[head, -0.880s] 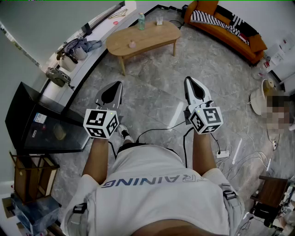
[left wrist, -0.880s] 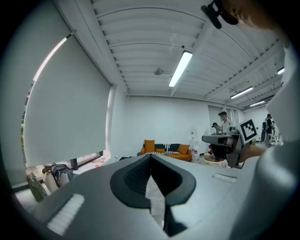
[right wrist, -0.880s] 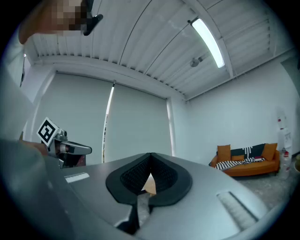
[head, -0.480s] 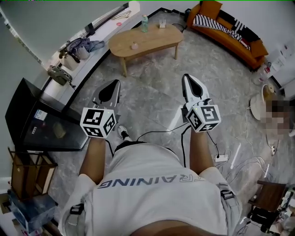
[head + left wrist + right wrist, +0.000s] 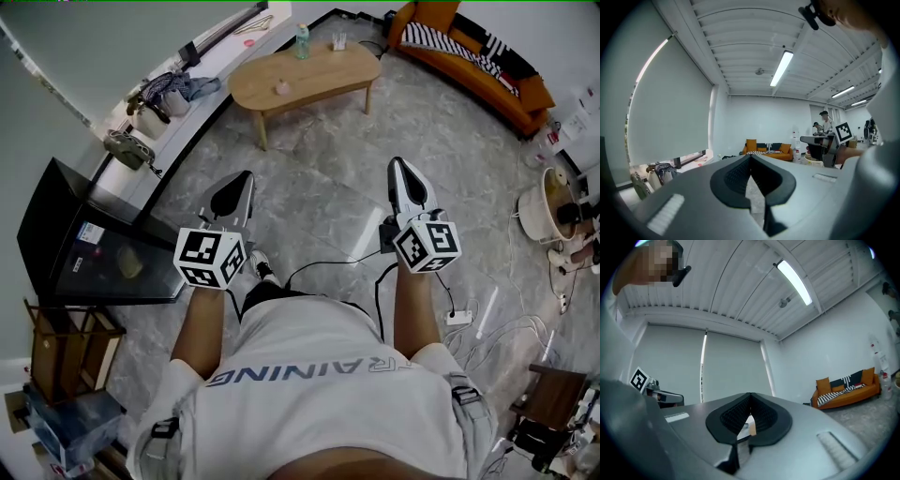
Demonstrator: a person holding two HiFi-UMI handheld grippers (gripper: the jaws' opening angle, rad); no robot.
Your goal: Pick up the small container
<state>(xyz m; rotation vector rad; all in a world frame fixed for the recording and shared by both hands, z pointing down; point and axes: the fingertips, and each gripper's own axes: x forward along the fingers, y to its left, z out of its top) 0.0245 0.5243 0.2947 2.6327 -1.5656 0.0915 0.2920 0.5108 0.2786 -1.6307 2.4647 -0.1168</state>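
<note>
Left gripper (image 5: 242,180): held low over the grey stone-patterned floor (image 5: 319,202), jaws pressed together with nothing between them. Ahead of it and well apart, the small pinkish container (image 5: 281,87) stands on the oval wooden coffee table (image 5: 323,73), in that table's left half. A bottle (image 5: 302,39) stands near the table's far edge. Right gripper (image 5: 398,171): level with the left one and also over floor, jaws closed tip to tip and empty. Orange sofa (image 5: 469,58), with a striped throw (image 5: 436,37), lies at far right against the wall.
</note>
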